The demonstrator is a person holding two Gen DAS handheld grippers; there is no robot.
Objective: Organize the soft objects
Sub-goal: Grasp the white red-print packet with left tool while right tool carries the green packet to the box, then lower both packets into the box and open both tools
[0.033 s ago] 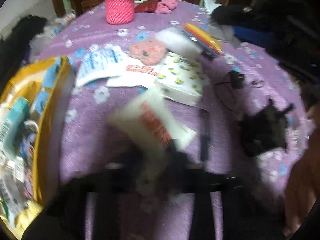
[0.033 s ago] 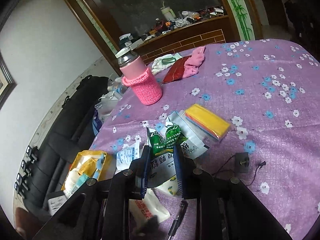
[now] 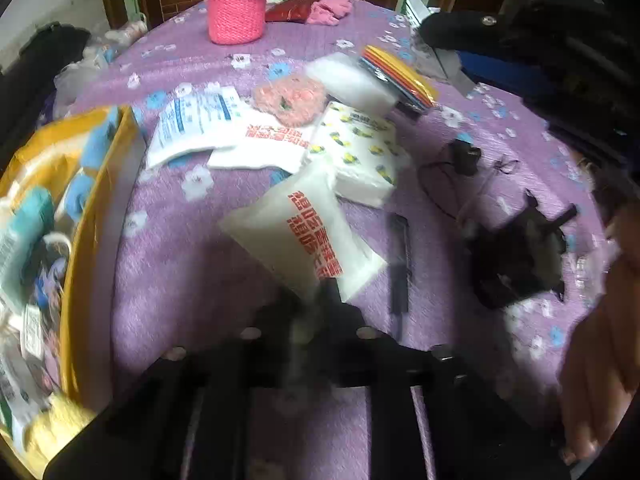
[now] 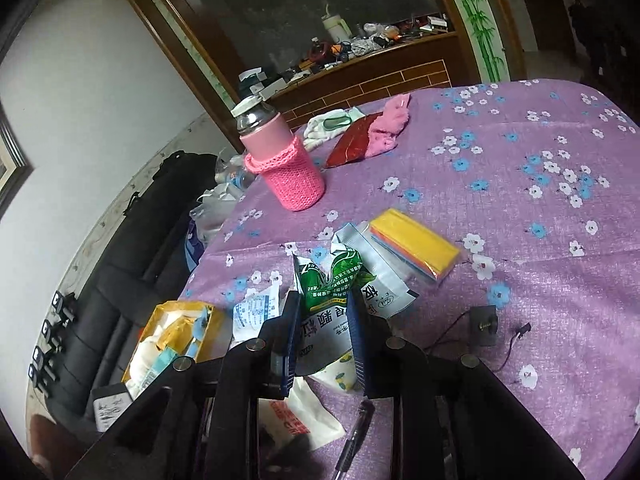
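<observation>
My left gripper is shut on the near edge of a white tissue pack with red print, held just above the purple cloth; the pack also shows low in the right wrist view. My right gripper is shut on a green and white crinkled packet and holds it above the table. A yellow box full of soft packets stands at the left, also in the right wrist view. Loose soft packs lie mid-table: a blue-print pack, a lemon-print tissue pack, a pink fuzzy pad.
A pink knitted bottle sleeve stands at the back. A yellow sleeve of coloured sheets, a pen, a small black device with a wire and a black object lie to the right. A hand is at the right edge.
</observation>
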